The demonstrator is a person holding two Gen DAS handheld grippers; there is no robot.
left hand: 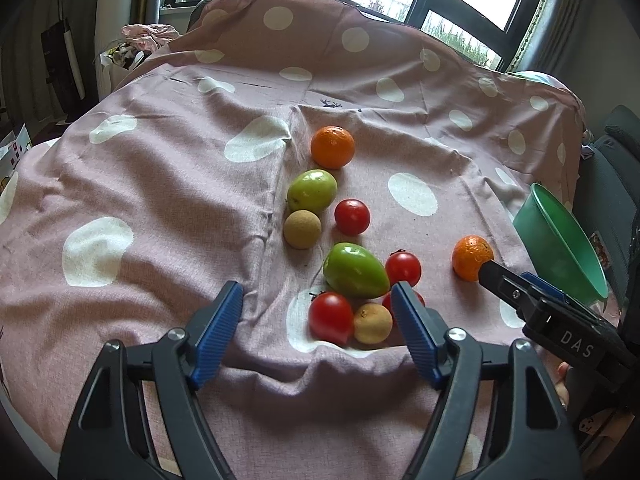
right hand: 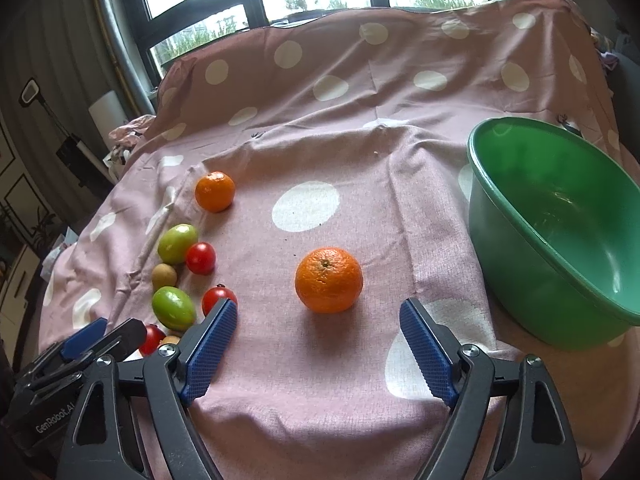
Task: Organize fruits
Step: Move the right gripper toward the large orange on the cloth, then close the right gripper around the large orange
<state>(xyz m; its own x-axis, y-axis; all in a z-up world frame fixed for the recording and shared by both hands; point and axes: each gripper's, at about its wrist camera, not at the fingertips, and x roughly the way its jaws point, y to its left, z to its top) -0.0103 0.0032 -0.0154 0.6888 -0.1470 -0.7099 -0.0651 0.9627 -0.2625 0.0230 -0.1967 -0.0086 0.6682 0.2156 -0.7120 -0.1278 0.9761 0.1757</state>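
Fruits lie on a pink dotted cloth (left hand: pixel 160 184). A near orange (right hand: pixel 329 280) sits just ahead of my open, empty right gripper (right hand: pixel 318 314); it shows in the left wrist view (left hand: pixel 472 257) too. A far orange (left hand: pixel 333 147), two green fruits (left hand: pixel 312 191) (left hand: pixel 355 270), several red tomatoes (left hand: pixel 352 217) and two tan round fruits (left hand: pixel 302 229) form a cluster. My left gripper (left hand: pixel 318 300) is open and empty, its fingertips beside a tomato (left hand: pixel 331 317) and a tan fruit (left hand: pixel 373 323). An empty green bowl (right hand: pixel 560 236) stands at the right.
The cloth rises over a hump at the back (right hand: pixel 360 60), with windows behind it. Clutter and a white roll stand at the far left (left hand: pixel 120 40). A dark chair (left hand: pixel 612 184) is beyond the bowl. The right gripper's body (left hand: pixel 560 320) reaches in at the right of the left wrist view.
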